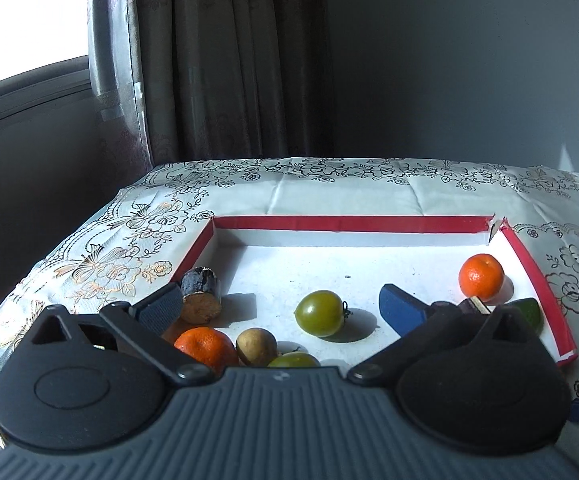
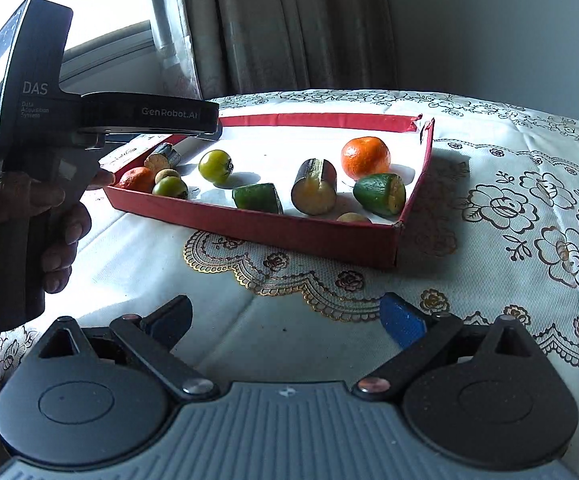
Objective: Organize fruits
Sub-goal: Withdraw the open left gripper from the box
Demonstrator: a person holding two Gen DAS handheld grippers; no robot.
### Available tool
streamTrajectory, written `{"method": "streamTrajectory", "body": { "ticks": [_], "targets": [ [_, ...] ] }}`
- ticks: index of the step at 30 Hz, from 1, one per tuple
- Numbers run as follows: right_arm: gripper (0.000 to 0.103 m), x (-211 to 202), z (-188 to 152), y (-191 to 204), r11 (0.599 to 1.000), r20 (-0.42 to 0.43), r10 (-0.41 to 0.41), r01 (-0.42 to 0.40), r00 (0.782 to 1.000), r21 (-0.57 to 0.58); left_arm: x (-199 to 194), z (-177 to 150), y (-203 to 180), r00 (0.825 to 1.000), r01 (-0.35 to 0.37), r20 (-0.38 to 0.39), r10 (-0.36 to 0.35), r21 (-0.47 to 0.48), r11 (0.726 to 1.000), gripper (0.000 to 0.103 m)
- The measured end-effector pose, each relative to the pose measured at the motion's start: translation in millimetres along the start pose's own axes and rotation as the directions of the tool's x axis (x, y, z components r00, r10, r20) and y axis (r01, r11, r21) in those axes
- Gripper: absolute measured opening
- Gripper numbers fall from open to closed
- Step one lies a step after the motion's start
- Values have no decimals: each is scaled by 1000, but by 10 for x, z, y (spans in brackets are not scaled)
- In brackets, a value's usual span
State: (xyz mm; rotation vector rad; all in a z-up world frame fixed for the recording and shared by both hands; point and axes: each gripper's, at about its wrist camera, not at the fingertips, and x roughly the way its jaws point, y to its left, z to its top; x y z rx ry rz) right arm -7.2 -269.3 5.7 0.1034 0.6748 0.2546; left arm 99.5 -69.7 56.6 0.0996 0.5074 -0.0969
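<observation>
Oranges, two; green tomatoes, two.

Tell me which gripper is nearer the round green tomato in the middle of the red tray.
Left. The left gripper hangs open over the red tray, the green tomato between its fingers. The right gripper hangs open over the tablecloth, outside the tray.

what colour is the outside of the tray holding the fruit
Red outside, white inside; the tray's outer wall shows best in the right wrist view.

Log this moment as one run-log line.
task: organize fruits | left gripper: open, empty, over red tray | right gripper: open, empty, over tablecloth | green tomato: in tray, between left fingers, untouched
</observation>
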Motion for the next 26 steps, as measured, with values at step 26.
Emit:
{"method": "streamTrajectory", "body": {
  "ticks": [26],
  "targets": [
    [101, -73, -13, -83, 997, 33, -51, 49, 998, 58, -820, -554, 587, 996, -94, -10, 93, -95, 991, 103]
  ]
}}
